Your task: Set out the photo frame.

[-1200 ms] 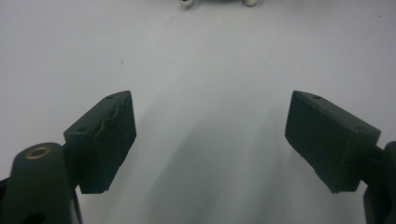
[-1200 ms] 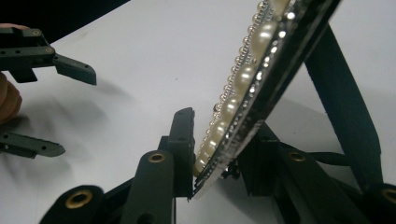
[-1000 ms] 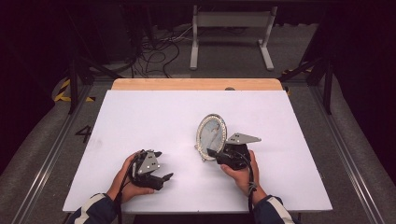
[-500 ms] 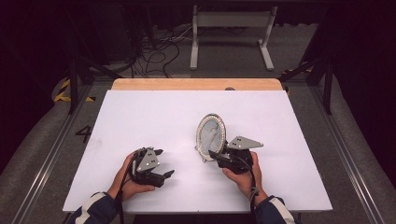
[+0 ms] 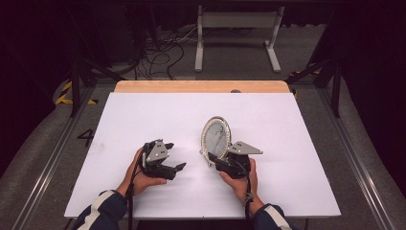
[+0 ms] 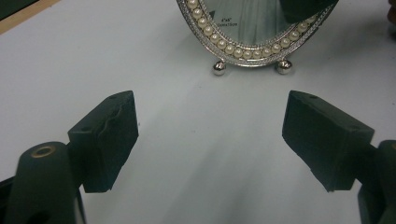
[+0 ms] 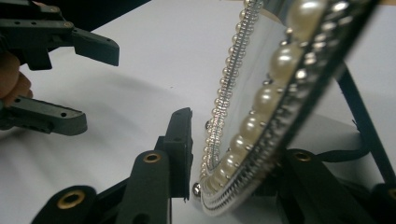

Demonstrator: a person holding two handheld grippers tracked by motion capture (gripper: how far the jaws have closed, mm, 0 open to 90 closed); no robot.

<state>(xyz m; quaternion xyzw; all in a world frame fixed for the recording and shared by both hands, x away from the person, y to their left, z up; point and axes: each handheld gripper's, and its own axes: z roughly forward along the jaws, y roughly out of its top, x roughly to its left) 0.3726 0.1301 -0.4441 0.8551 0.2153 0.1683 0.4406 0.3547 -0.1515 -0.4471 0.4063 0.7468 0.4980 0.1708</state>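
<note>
An oval silver picture frame [image 5: 216, 136] rimmed with pearls stands upright on the white table [image 5: 143, 115], resting on its two ball feet in the left gripper view [image 6: 252, 28]. My right gripper [image 5: 214, 158] straddles the lower rim of the frame [image 7: 261, 107]. Its left pad [image 7: 182, 140] sits a sliver off the front face, and the other jaw is behind the frame. My left gripper [image 5: 176, 155] is open and empty, pointing at the frame from a short way to its left. Its wide-set jaws also appear in the right gripper view [image 7: 98, 88].
The frame's black back strut [image 7: 359, 116] leans down to the table behind it. A wooden strip [image 5: 201, 86] runs along the table's far edge. Cables and a metal stand lie on the floor beyond.
The frame went from tilted to standing more upright. My right gripper has drawn back a little toward me. The left gripper shifted slightly right toward the frame.
</note>
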